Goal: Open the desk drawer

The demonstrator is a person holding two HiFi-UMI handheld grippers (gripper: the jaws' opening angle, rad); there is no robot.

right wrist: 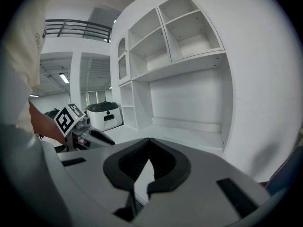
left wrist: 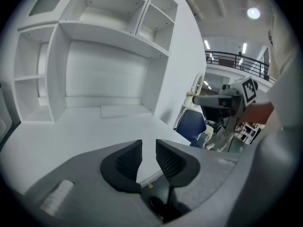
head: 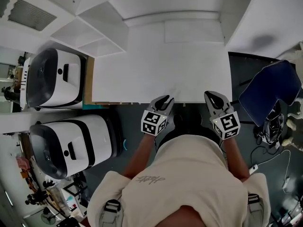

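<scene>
Looking along the left tool (left wrist: 148, 145), its two dark ribbed pads (left wrist: 127, 161) are seen parted by a narrow gap. The tool is released and nothing is held between them. Through the gap the white worktop (left wrist: 85, 131) and its near edge are seen. In the head view this tool (head: 165, 100) is held at the worktop's front edge (head: 128, 101), with its tip just over the white surface and its marker cube (head: 153, 122) towards the person.

The right tool (right wrist: 147, 143) is clenched, with its jaw tips pressed together and nothing gripped. In the head view it is held beside the left one but apart from it, also at the front edge. Each tool is seen from the other's camera.

The drawer itself cannot be made out in any view. Only the worktop's front edge is shown, and both tools are held close to it.

White open shelving (head: 94, 37) is set along the back and left side of the worktop. To the left, two white machines (head: 54, 77) with dark tops are stood on the floor, one beyond the other. To the right a blue chair (head: 270, 86) is seen, with cables (head: 272, 150) lying on the floor near it.
</scene>
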